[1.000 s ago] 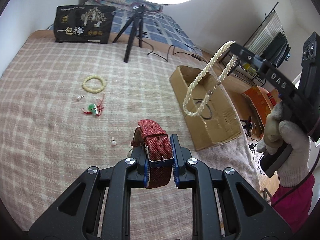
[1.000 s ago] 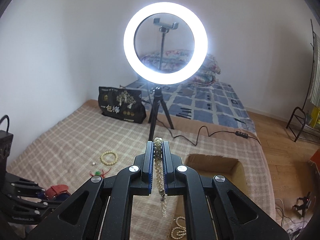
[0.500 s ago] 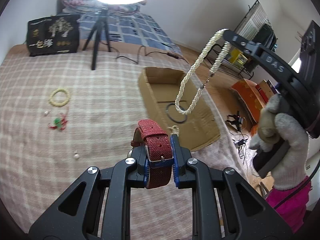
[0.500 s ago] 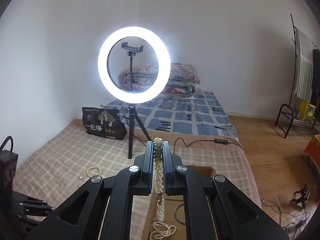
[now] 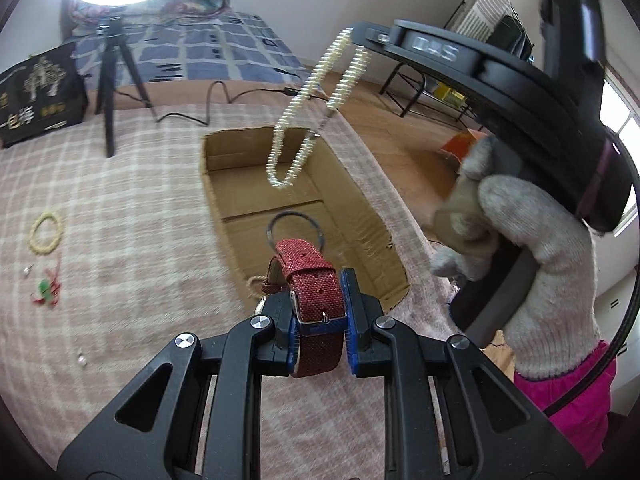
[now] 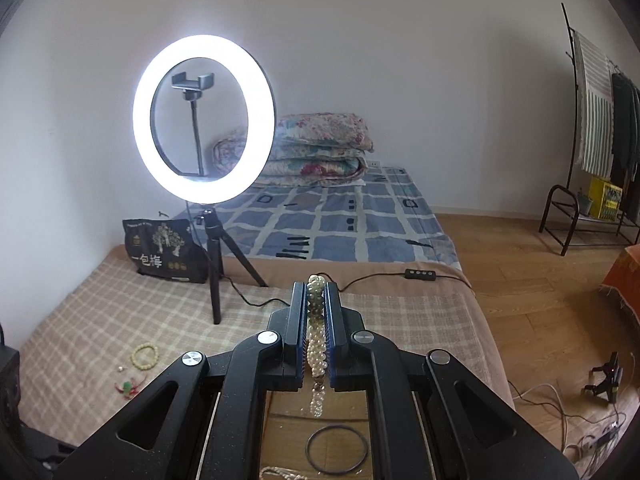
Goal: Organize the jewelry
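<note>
Dangling pearl necklace (image 5: 312,108) above cardboard box (image 5: 360,216); red watch (image 5: 316,300) clamped

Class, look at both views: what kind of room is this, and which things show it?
Probably a bedroom: a mattress on the floor, folded quilts against the wall, and a clothes rack in the corner.

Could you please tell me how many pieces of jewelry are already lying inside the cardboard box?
2 visible: a thin black ring bangle on the floor of the open cardboard box, and a pale beaded strand at its near edge. The grippers may hide more.
</note>
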Motion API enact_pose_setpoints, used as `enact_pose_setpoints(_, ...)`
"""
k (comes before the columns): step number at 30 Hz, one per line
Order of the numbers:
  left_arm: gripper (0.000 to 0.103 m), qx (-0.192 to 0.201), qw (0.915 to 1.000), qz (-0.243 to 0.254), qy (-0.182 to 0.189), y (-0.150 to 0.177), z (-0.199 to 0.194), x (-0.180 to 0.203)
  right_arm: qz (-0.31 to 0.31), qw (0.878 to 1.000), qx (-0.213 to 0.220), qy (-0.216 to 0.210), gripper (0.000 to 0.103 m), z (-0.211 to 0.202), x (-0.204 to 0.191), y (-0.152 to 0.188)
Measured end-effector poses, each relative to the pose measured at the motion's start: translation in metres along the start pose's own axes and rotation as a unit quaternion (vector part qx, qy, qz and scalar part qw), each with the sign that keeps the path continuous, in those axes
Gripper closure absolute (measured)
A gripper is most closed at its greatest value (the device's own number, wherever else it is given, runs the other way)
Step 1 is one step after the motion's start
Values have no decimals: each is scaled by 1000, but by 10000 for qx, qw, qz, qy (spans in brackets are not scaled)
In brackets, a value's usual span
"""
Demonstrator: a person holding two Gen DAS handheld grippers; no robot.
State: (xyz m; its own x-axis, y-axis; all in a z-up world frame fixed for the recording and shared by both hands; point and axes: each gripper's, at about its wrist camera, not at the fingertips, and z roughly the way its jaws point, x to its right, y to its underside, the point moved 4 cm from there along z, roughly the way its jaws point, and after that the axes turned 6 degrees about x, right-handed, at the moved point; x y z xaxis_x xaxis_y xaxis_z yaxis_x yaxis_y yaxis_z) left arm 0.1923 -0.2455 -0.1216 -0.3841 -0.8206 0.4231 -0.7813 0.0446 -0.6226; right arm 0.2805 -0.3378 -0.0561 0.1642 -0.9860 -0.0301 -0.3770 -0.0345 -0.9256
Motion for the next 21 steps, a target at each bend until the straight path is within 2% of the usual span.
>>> enact_pose_setpoints(10, 87, -282, 9995, 121, 71, 2, 44, 12, 158, 9990, -413, -32, 97, 36, 35, 22)
enact_pose_setpoints(16, 86, -420, 9989, 141, 121, 5, 62, 14, 142, 9982, -584, -44, 97, 50, 42, 34)
enact_pose_setpoints(21, 86, -386, 9989, 220, 118, 5, 66, 15, 131, 9975, -670, -185, 96, 58, 40, 36)
